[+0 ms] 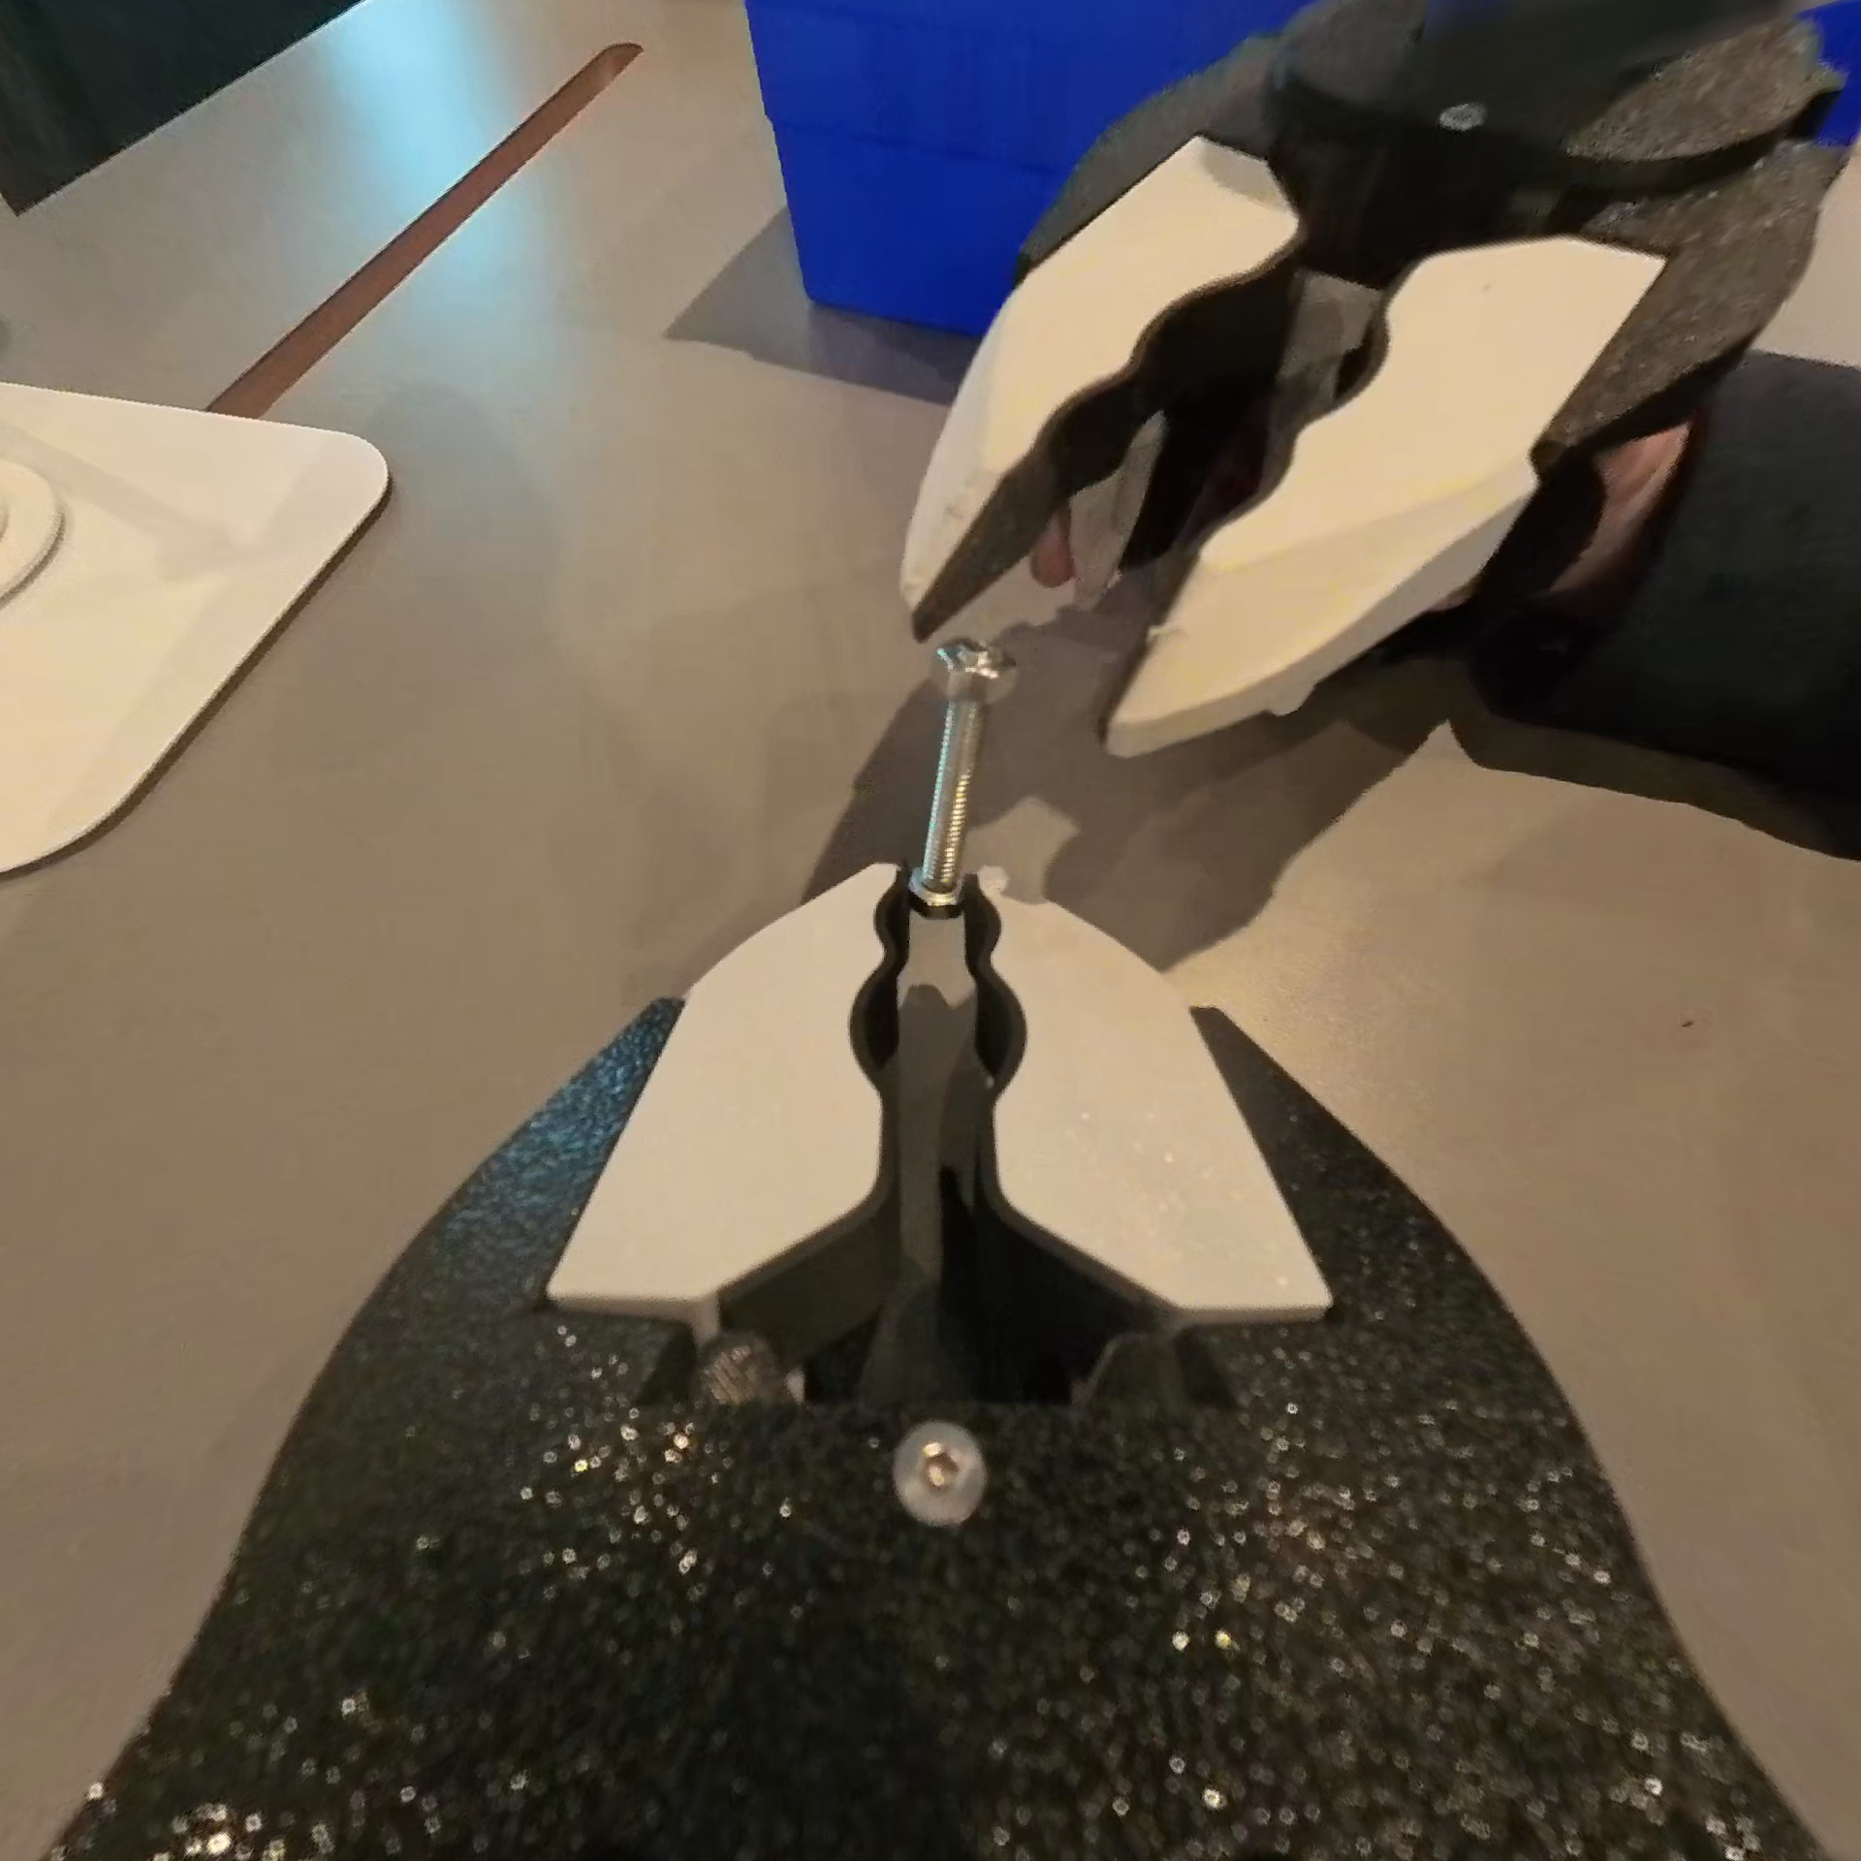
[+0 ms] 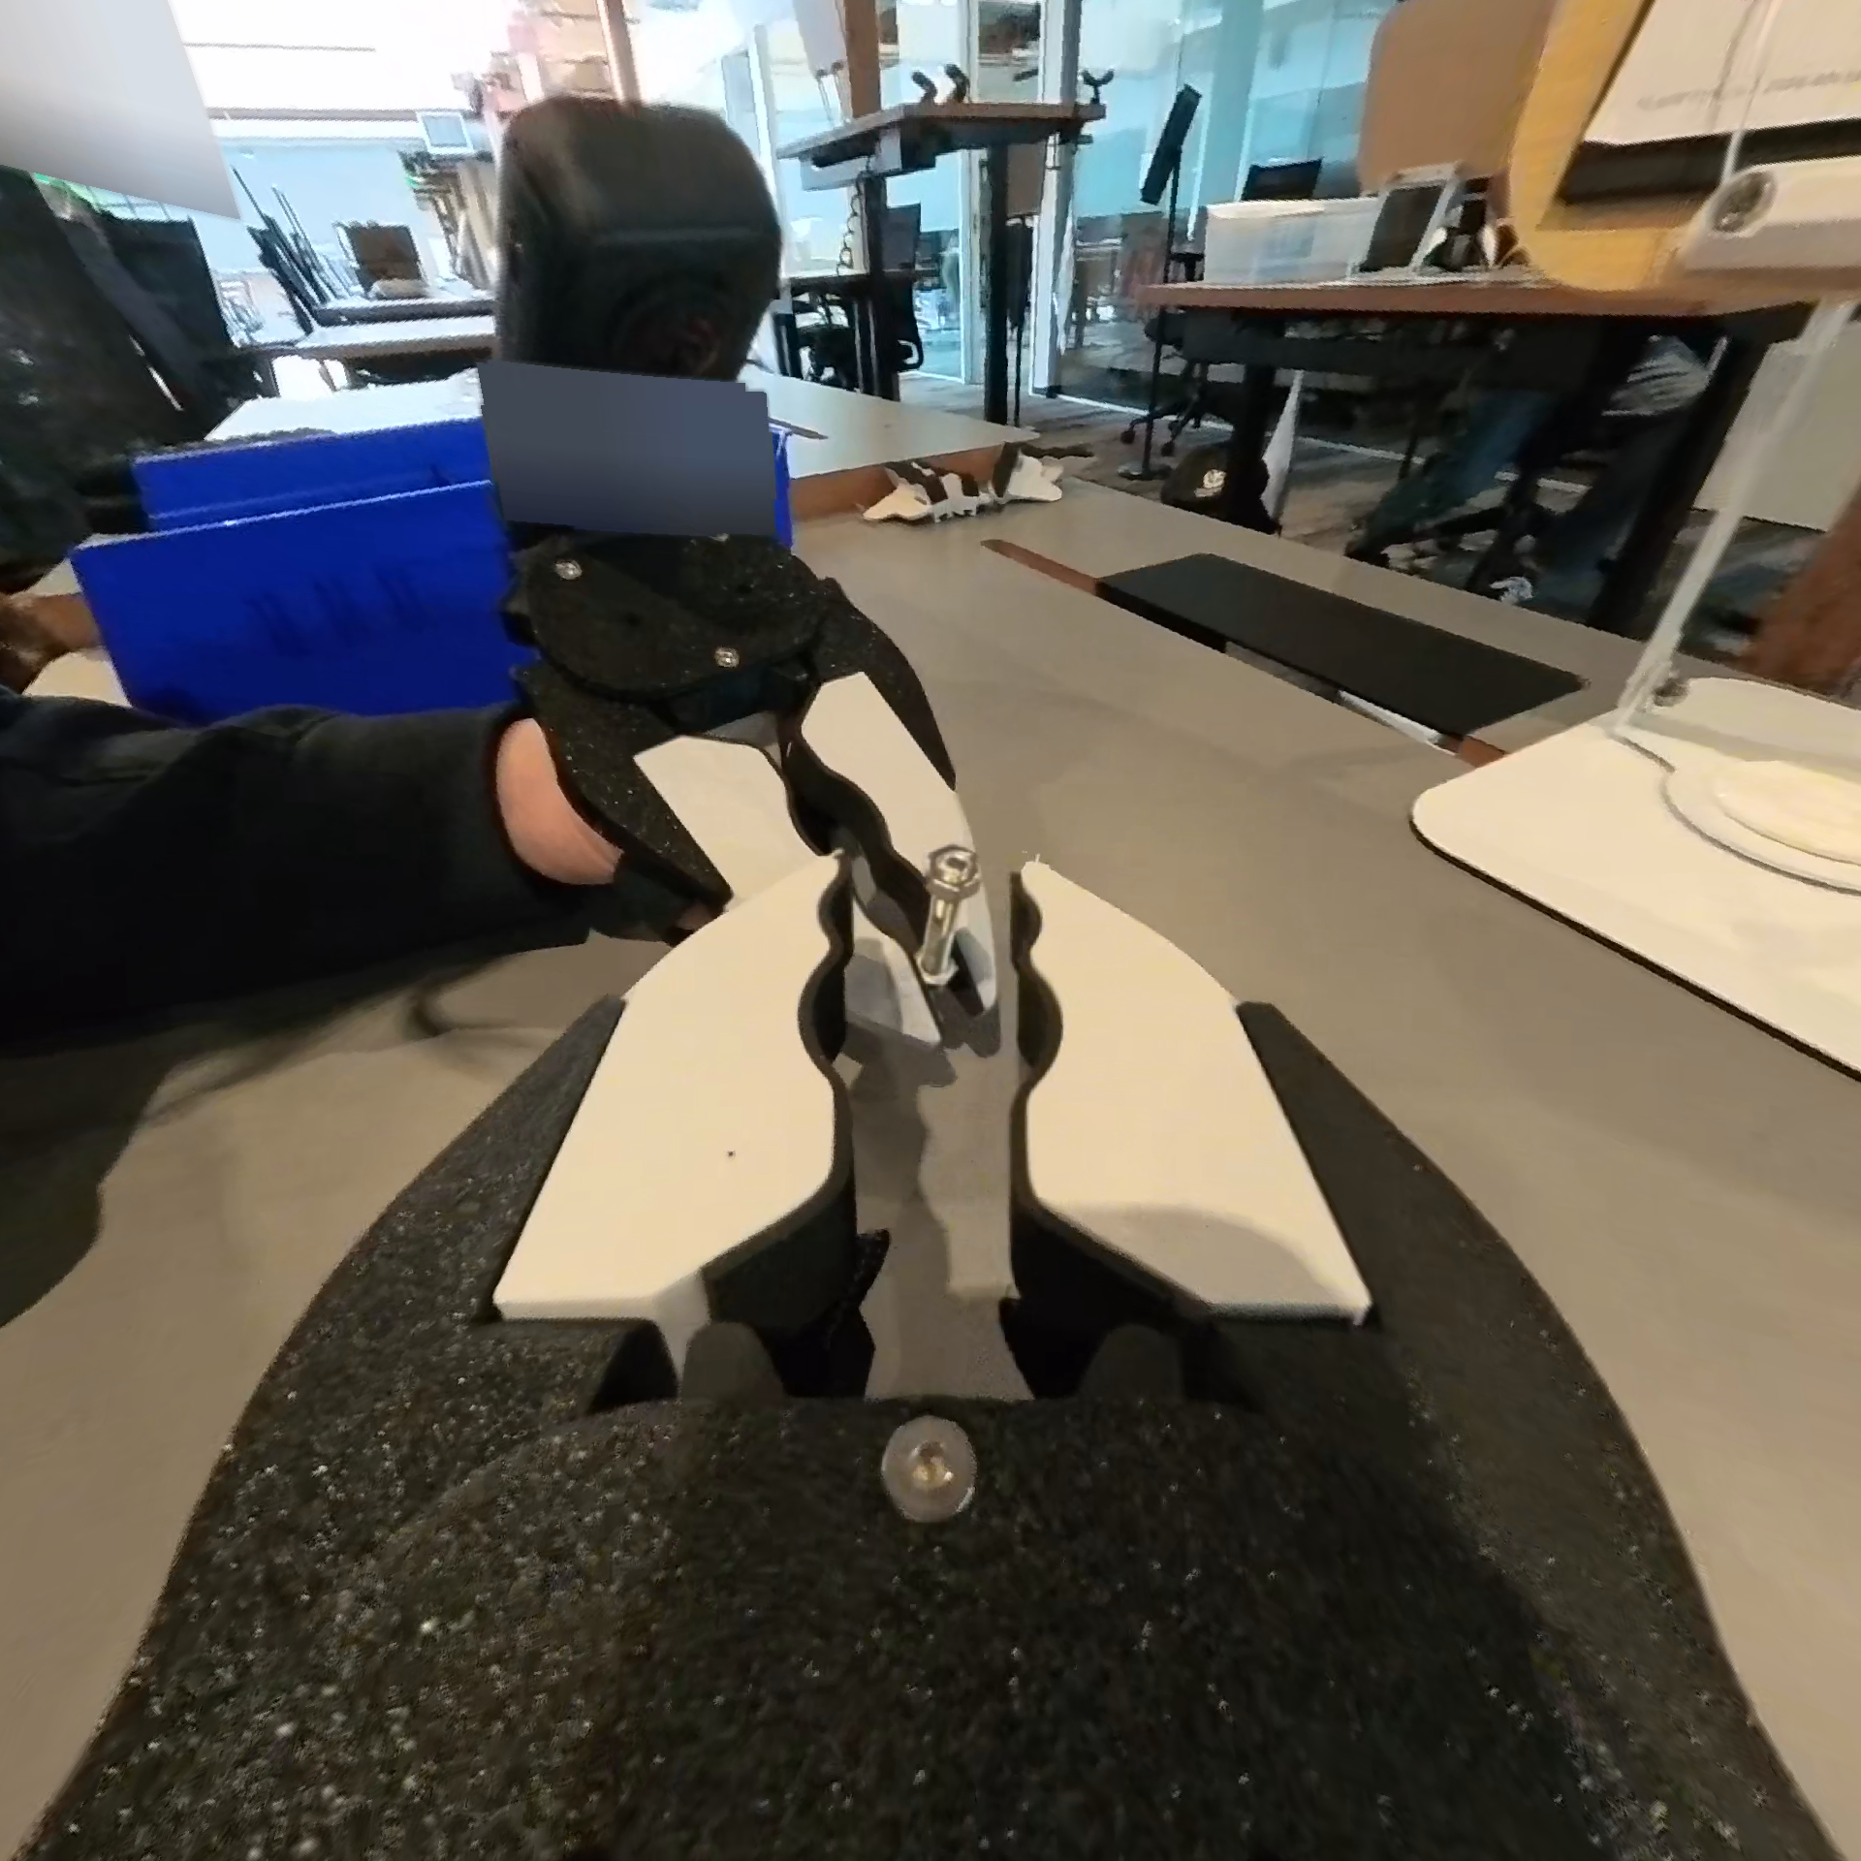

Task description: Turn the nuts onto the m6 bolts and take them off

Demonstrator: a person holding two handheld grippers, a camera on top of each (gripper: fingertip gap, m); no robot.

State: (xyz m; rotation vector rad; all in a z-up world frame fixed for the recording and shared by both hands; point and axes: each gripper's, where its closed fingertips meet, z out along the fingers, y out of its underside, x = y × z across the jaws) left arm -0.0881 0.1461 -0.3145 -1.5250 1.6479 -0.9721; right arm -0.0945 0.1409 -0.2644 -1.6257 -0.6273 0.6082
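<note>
Bolt and nut sit at the tip of the left tool (image 1: 937, 891): its two pale grey, wavy-edged fingers are drawn narrow around a small dark hex nut (image 1: 935, 899) threaded on the lower end of a long silver machine bolt (image 1: 955, 775). The bolt stands out beyond the fingertips, tilted slightly, its flanged head (image 1: 973, 663) farthest from the tool and above the smooth grey surface (image 1: 504, 906).

In the right wrist view the same bolt (image 2: 942, 921) shows between the right tool's white fingers, with the left tool (image 2: 952, 982) behind it, held by a hand in a dark sleeve (image 2: 252, 856).

The right tool (image 2: 932, 871) is spread wide and holds nothing. In the left wrist view it (image 1: 1017, 655) hovers with its fingertips close to the bolt head, one above and one to the side, not gripping it.

A blue plastic bin (image 1: 906, 151) stands on the surface behind the right tool. A white, round-cornered flat base plate (image 1: 151, 624) lies on the surface to the left, well apart from the bolt.
</note>
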